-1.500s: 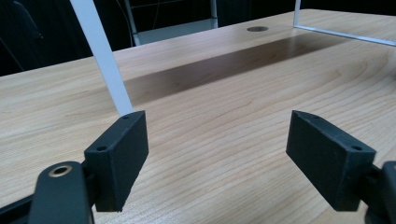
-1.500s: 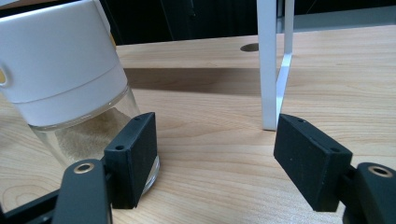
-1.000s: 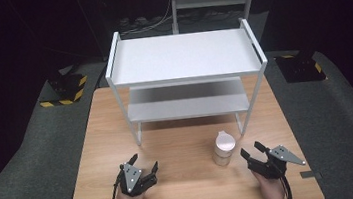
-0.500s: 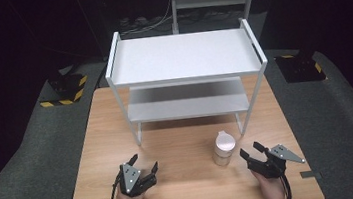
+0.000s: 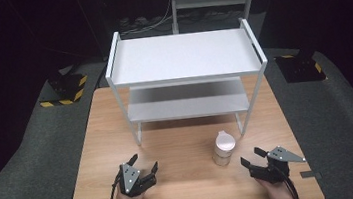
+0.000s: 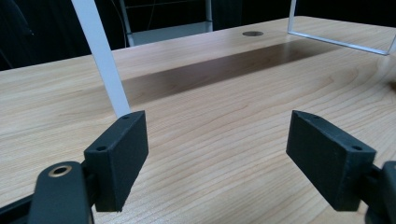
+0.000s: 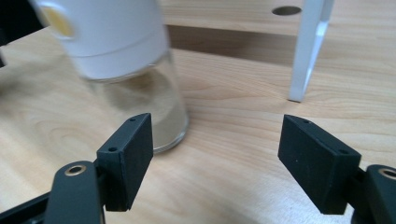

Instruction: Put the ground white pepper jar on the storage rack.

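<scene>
The jar [image 5: 223, 148], clear glass with a white lid, stands upright on the wooden table [image 5: 184, 144] with its long axis vertical and its lid pointing straight up; it sits just ahead of the right gripper [image 5: 253, 157] and off toward its left jaw, not between the two, as the right gripper view shows with the jar [image 7: 128, 70] rising behind that jaw. The right gripper's jaws are spread wide around bare tabletop, touching nothing. The left gripper [image 5: 142, 164] rests well apart from the jar, jaws equally wide and holding nothing, with a white leg of the shelf rack [image 6: 105, 65] standing beyond its left jaw.
</scene>
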{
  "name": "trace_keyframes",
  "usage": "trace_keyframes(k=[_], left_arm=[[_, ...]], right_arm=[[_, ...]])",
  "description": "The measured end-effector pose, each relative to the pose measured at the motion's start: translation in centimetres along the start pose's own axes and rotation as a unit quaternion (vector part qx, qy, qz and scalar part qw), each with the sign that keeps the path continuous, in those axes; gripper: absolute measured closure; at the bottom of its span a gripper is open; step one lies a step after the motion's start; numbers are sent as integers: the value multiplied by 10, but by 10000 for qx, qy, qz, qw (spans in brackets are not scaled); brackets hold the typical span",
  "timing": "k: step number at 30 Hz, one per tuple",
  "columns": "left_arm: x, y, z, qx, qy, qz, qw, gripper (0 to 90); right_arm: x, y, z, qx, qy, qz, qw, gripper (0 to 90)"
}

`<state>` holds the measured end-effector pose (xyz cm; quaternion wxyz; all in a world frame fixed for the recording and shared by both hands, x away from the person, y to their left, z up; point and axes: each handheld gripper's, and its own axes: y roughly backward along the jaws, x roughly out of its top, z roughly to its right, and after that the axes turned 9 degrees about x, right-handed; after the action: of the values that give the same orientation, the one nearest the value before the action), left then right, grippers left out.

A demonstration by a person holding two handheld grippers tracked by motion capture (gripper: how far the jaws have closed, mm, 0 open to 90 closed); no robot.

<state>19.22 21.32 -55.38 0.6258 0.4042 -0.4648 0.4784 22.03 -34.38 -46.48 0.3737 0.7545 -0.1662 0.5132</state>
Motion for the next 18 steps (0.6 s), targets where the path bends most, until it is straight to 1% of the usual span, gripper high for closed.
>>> trace_keyframes(k=[5,7,9,12,14,16,18], left_arm=[[0,0,0,-1,-32,-21,10000,208],[0,0,1,1,-23,-25,10000,207],[1,0,0,6,-22,-38,10000,206],[1,0,1,12,-7,-33,10000,205],[1,0,1,11,-5,-32,10000,205],[1,0,1,12,-7,-28,10000,205],[1,0,0,10,-5,-24,10000,205]], right_arm=[[4,6,-13,131,319,-8,9994,221],[4,6,-18,191,402,42,9990,207],[4,4,-22,237,485,94,9985,196],[6,-2,-29,284,645,92,9975,173],[6,-3,-30,302,673,95,9972,170],[9,-9,-34,390,732,130,9965,166],[13,-12,-38,406,777,132,9961,170]])
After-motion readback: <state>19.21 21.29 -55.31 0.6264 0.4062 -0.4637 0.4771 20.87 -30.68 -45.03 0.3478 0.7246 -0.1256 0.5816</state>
